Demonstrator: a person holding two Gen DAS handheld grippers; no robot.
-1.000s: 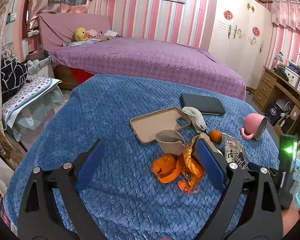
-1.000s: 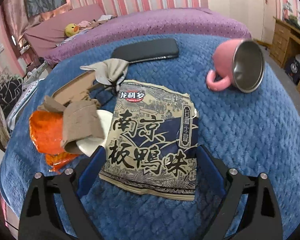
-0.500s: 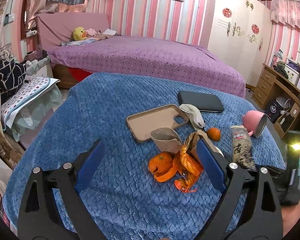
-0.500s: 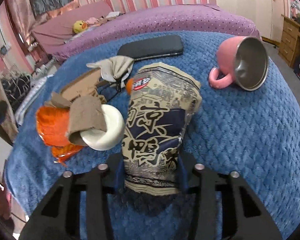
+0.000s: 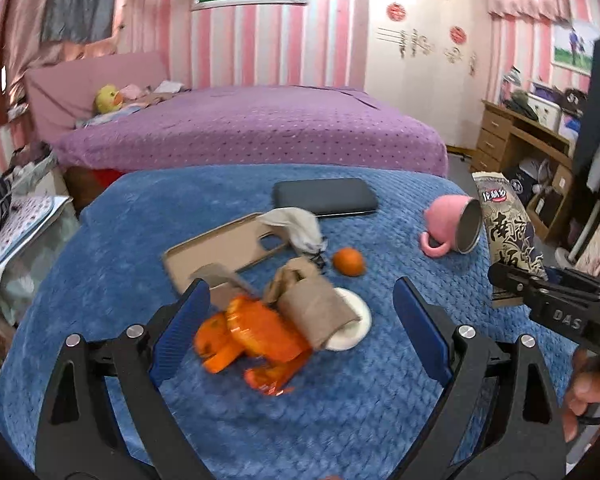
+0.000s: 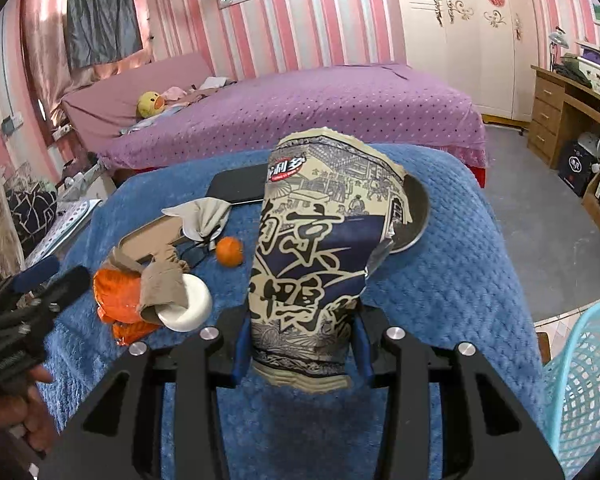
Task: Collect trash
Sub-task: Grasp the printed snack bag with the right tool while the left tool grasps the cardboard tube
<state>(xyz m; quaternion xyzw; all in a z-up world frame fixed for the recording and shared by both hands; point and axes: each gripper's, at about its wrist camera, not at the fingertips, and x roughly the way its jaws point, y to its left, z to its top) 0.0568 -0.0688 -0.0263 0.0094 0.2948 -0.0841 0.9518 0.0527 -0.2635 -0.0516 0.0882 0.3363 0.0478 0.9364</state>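
My right gripper [image 6: 302,344] is shut on a navy and cream snack bag [image 6: 320,248] and holds it upright above the blue blanket [image 6: 460,280]. The bag also shows at the right of the left wrist view [image 5: 508,232]. My left gripper [image 5: 300,328] is open and empty, just above a trash pile: orange wrapper and peel [image 5: 256,332], crumpled brown paper [image 5: 316,308], a white tape roll [image 5: 352,324]. The same pile shows in the right wrist view [image 6: 148,296]. A small tangerine [image 5: 349,261] lies behind it.
On the blanket lie a tan phone case [image 5: 224,248], a grey cloth pouch [image 5: 296,228], a black phone [image 5: 326,197] and a tipped pink mug [image 5: 452,228]. A light blue basket [image 6: 580,380] stands at the right off the blanket's edge. A purple bed [image 5: 252,128] is behind.
My right gripper closed on the snack bag and lifted it off the blanket, standing it upright. My left gripper moved forward and to the right, over the orange trash pile.
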